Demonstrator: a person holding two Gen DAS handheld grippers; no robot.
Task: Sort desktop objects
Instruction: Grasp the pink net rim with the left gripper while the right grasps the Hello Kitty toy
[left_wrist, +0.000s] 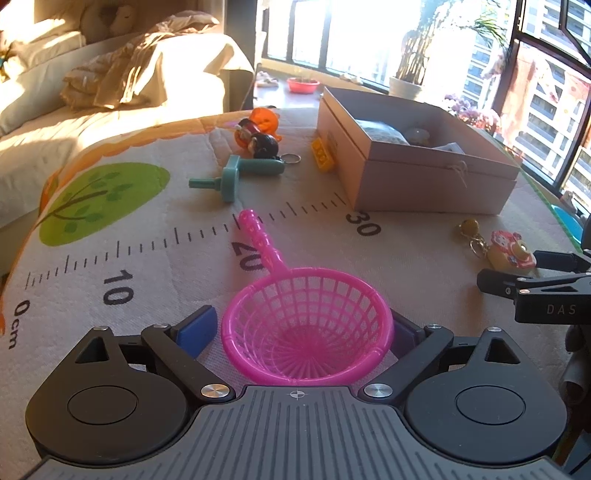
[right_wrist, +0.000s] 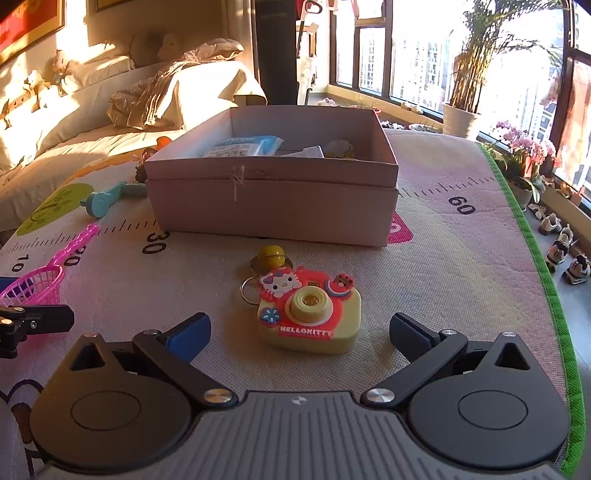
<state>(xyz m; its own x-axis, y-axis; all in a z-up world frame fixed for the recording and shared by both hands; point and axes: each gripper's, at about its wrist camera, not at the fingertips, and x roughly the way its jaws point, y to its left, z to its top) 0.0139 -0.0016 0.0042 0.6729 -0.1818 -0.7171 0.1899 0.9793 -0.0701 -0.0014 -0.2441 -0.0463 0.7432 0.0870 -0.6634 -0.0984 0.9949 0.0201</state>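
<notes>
A pink plastic net scoop (left_wrist: 295, 317) lies on the ruler-print mat (left_wrist: 147, 258), its handle pointing away. My left gripper (left_wrist: 301, 328) is open around the net's bowl; the left pad stands just clear of the rim, and the rim hides the right pad. A yellow and red toy camera keychain (right_wrist: 308, 314) with a yellow bell (right_wrist: 270, 256) lies just ahead of my open right gripper (right_wrist: 299, 332), untouched. An open cardboard box (right_wrist: 273, 206) behind it holds several small items. The scoop (right_wrist: 33, 284) also shows at the right wrist view's left edge.
A teal crank (left_wrist: 236, 173), a yellow brick (left_wrist: 322, 153) and orange and black figures (left_wrist: 258, 133) lie left of the box (left_wrist: 424, 184). A bed stands past the mat's left side. The mat's green edge (right_wrist: 535, 240) drops to a floor with shoes.
</notes>
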